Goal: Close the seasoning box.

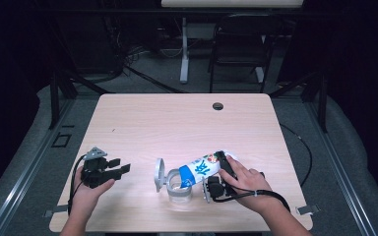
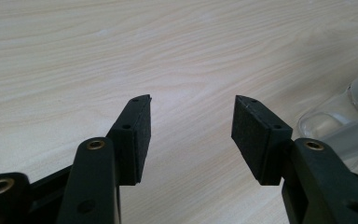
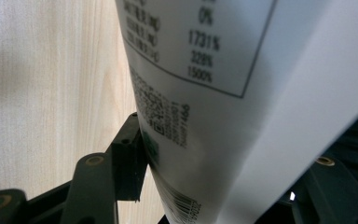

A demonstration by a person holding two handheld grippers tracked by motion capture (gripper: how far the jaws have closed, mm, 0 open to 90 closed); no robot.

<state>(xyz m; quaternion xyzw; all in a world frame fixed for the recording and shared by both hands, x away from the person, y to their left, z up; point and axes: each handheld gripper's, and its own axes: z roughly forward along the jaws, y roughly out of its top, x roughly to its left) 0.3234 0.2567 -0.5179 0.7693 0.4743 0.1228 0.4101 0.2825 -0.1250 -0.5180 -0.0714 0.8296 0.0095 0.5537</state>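
My right tongs (image 1: 225, 167) pinch a blue-and-white carton (image 1: 202, 169), tipped with its mouth over a clear cup (image 1: 179, 189) at lower centre of the counter (image 1: 177, 123); my left tongs (image 1: 120, 167) rest spread at lower left, holding nothing
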